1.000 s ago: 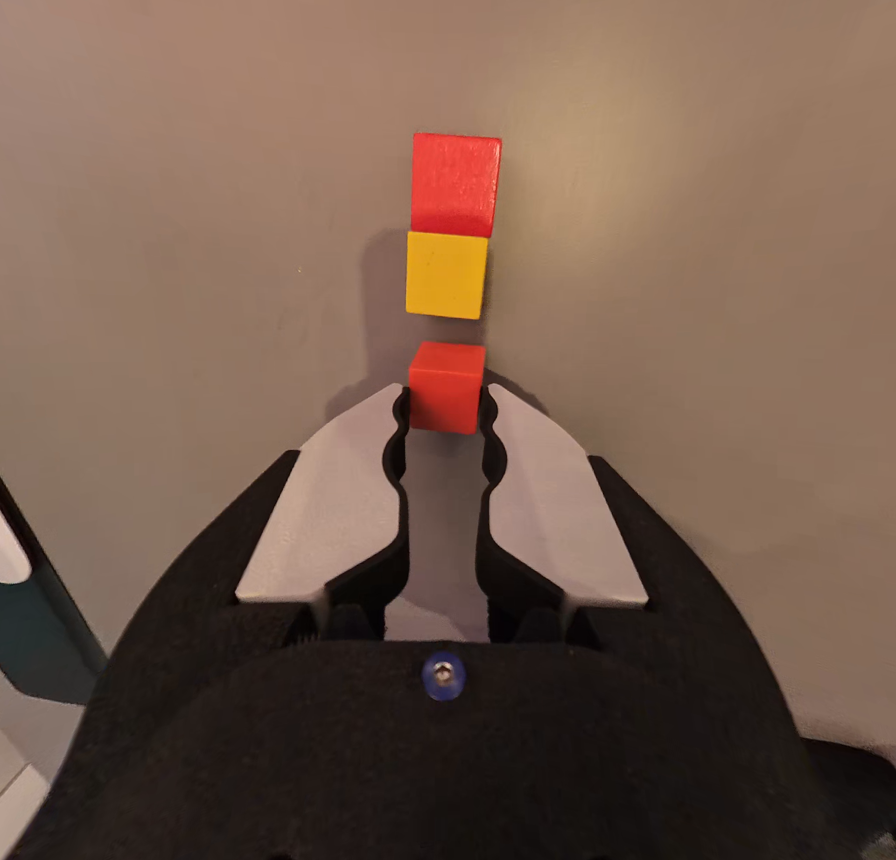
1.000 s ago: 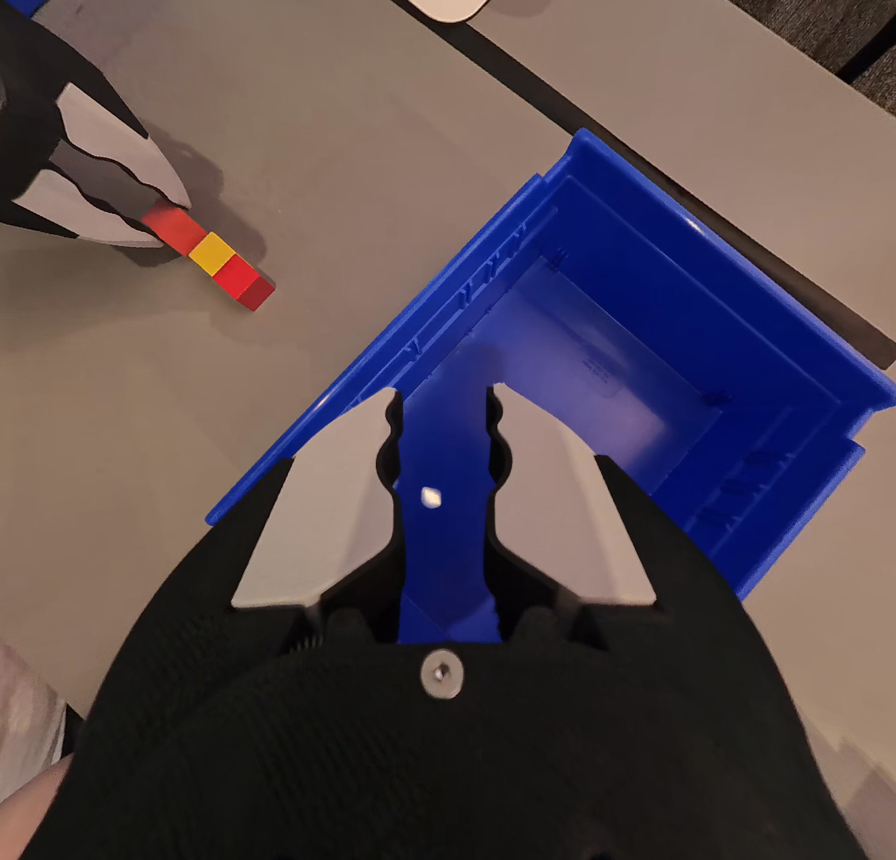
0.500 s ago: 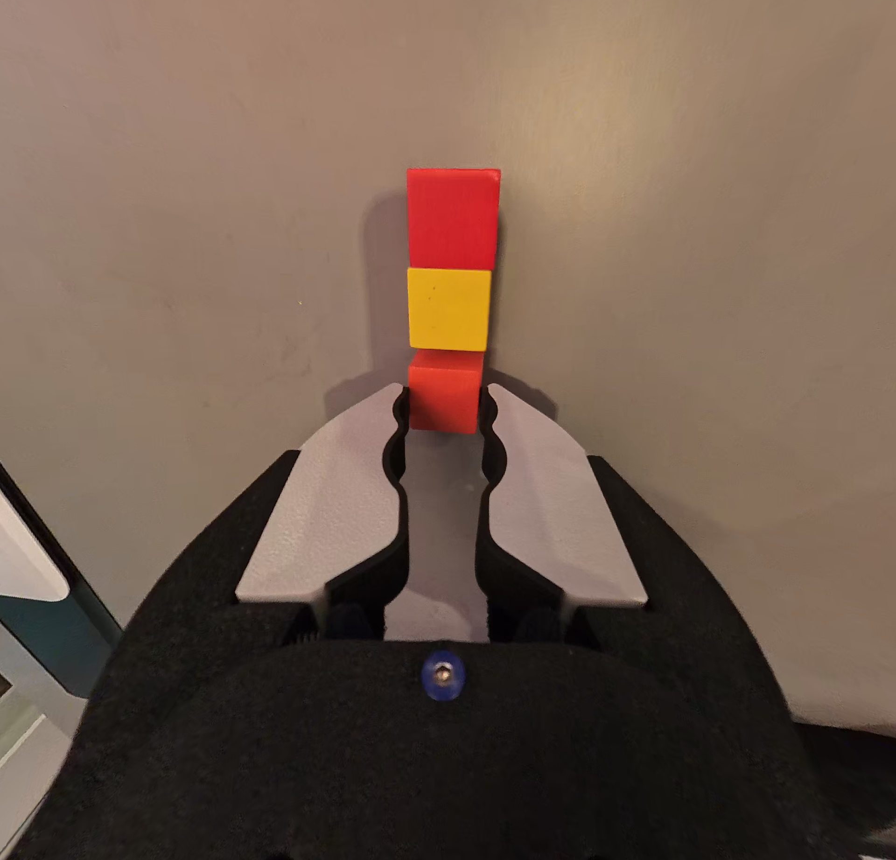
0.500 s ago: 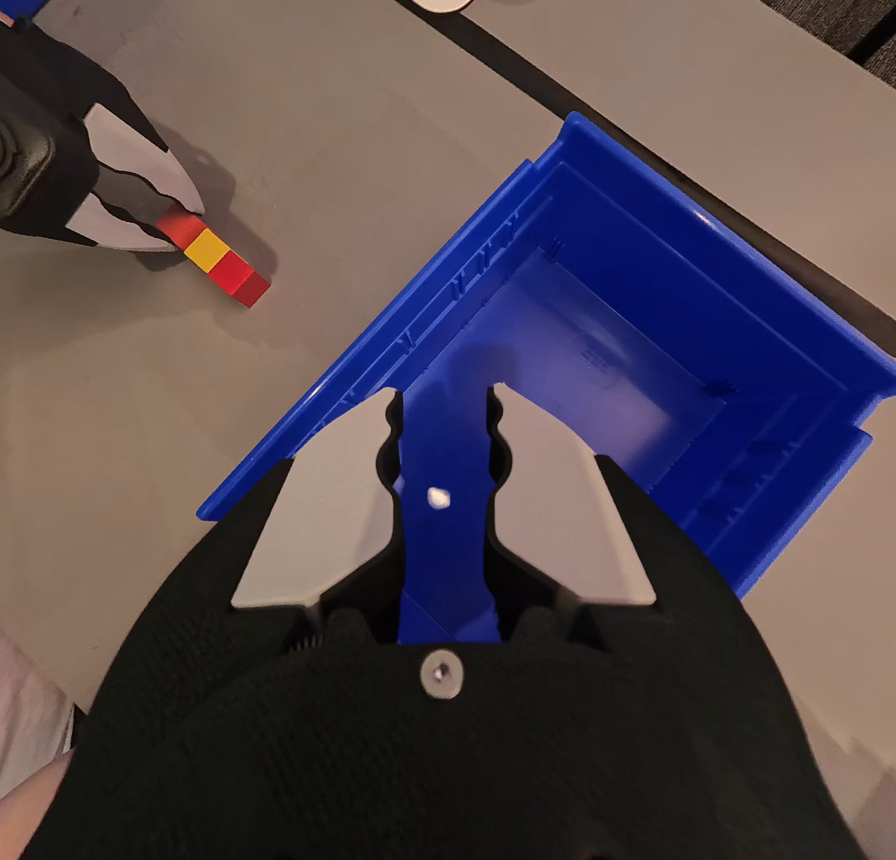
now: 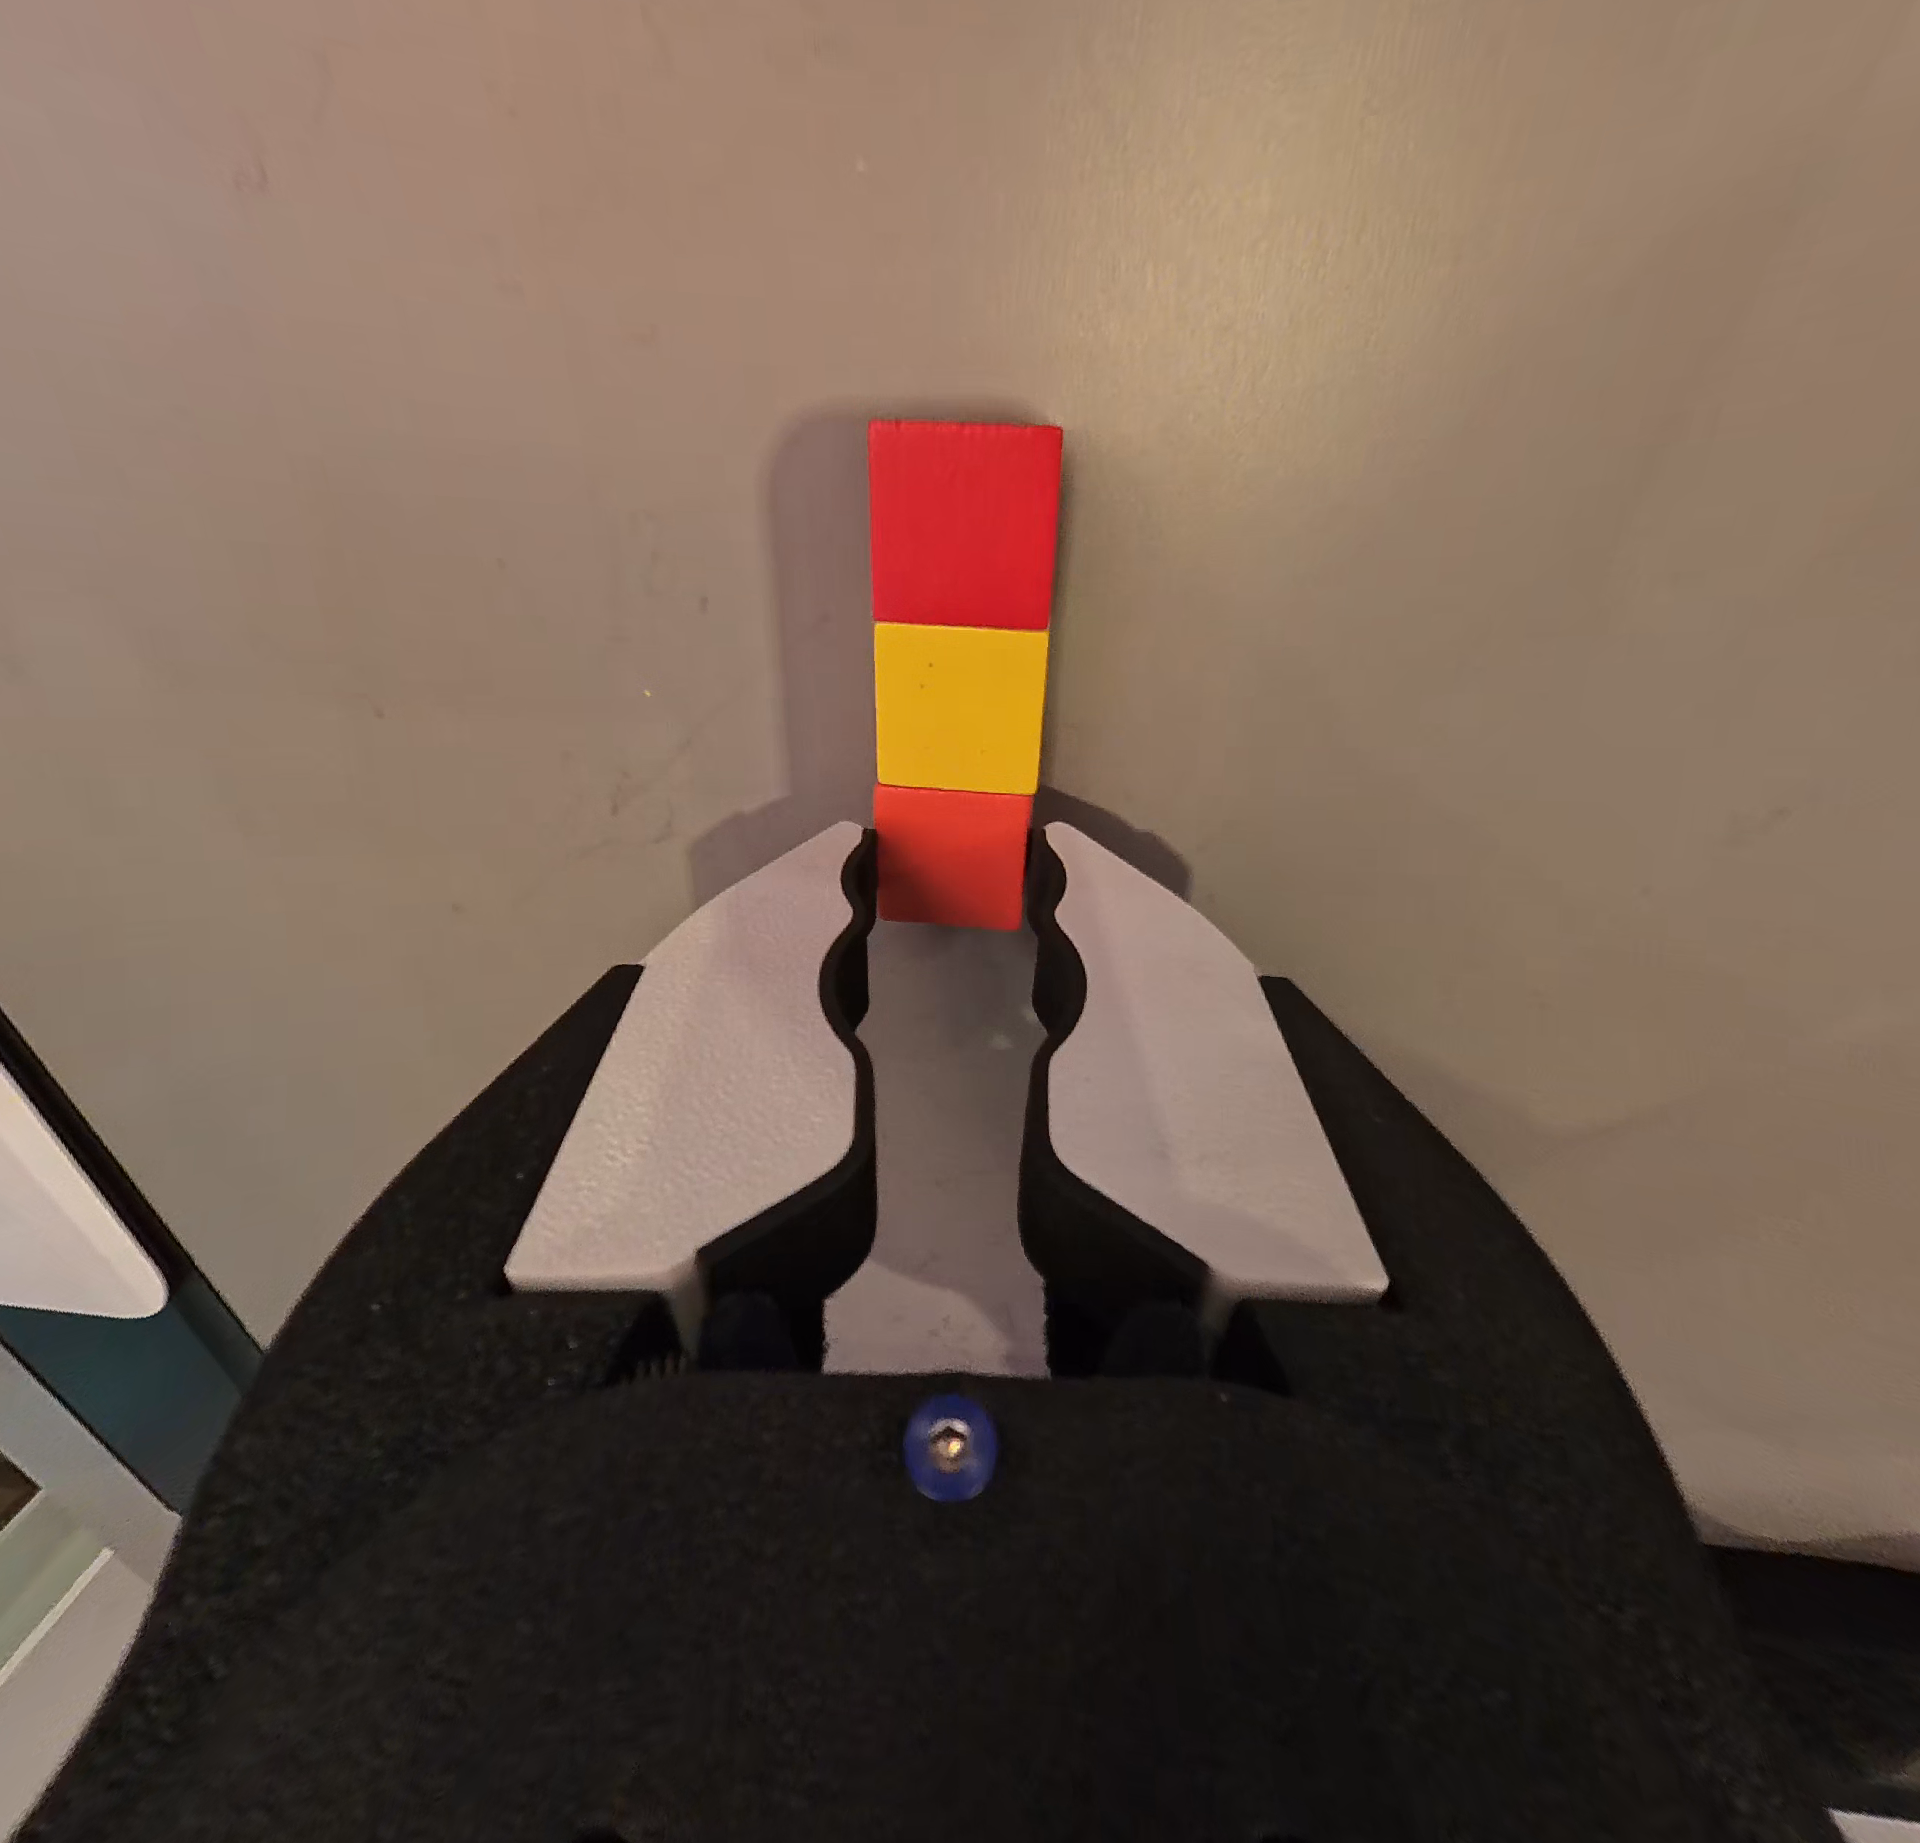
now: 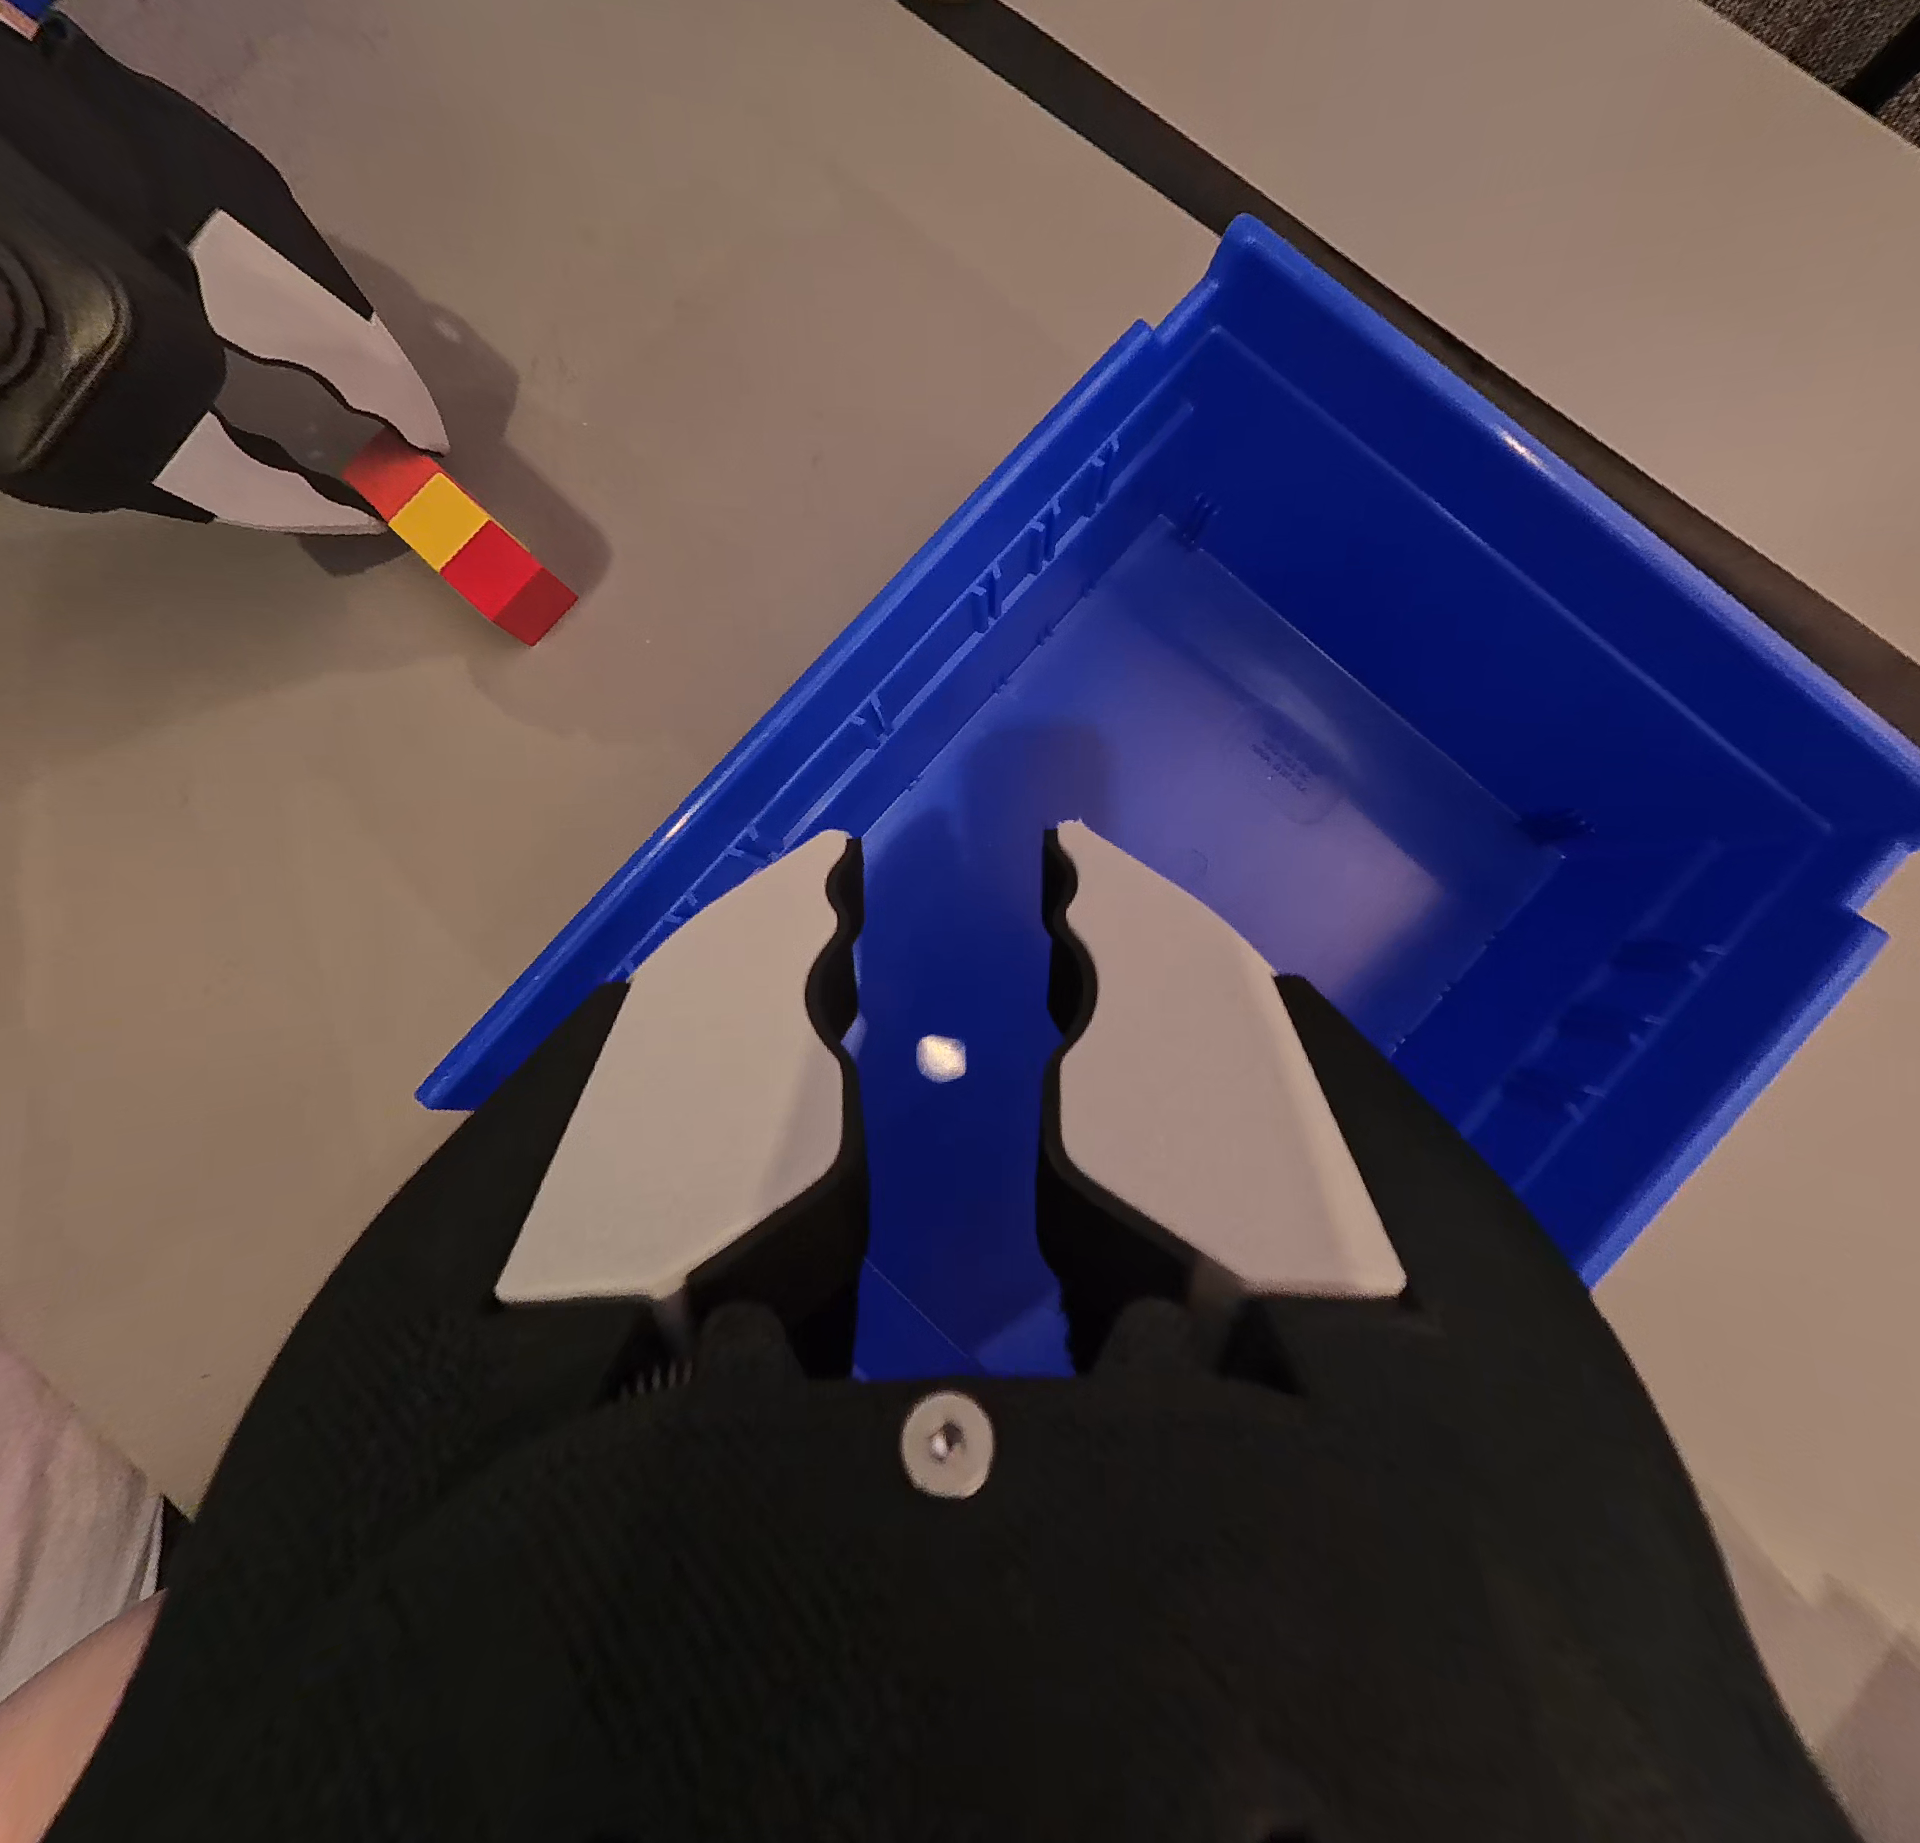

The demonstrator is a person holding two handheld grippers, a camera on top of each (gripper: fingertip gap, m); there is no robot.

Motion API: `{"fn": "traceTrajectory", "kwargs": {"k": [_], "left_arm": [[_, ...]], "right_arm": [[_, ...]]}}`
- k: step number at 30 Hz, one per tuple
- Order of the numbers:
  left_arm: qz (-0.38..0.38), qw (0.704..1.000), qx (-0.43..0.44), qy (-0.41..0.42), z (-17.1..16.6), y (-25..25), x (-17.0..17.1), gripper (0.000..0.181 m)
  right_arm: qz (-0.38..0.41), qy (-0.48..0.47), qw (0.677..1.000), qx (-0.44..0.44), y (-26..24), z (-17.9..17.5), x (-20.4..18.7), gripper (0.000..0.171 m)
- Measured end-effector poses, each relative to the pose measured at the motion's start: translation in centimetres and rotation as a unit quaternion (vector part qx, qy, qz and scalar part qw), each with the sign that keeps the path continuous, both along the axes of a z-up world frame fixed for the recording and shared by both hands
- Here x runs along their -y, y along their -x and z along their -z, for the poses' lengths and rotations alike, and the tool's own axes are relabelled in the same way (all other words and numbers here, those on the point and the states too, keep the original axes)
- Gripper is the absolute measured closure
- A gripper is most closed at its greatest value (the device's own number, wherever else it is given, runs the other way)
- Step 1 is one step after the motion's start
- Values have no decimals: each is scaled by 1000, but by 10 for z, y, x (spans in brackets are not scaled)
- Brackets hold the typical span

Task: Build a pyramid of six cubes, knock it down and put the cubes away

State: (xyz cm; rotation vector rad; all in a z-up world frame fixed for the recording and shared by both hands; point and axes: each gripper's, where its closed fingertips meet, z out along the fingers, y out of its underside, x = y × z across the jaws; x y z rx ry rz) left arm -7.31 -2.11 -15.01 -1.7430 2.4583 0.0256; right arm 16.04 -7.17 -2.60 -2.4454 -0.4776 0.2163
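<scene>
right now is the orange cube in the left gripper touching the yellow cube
Touching. In the left wrist view the orange cube meets the yellow cube edge to edge, no table showing between; the right wrist view shows the same.

Dim warm light, soft shadows

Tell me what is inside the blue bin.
The visible floor of the blue bin holds only a clear flat panel; no cubes show there. The right gripper, open above it, covers the near end, so that part cannot be checked.

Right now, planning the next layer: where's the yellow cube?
On the table, left of the blue bin, the yellow cube sits between two red cubes.
</scene>
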Motion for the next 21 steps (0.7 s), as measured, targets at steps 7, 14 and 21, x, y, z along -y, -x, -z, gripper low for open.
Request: {"fn": "traceTrajectory", "kwargs": {"k": [7, 14, 21], "left_arm": [[-17, 1000, -4, 4, 2, 0, 1, 143], [-33, 996, 84, 16, -47, -10, -3, 134], [-113, 972, 192, -74, -149, 59, -58, 135]], "right_arm": [[1, 7, 1000, 1, -1, 4, 0, 136], [0, 12, 1000, 3, -2, 6, 0, 135], [0, 13, 1000, 1, -3, 6, 0, 136]]}}
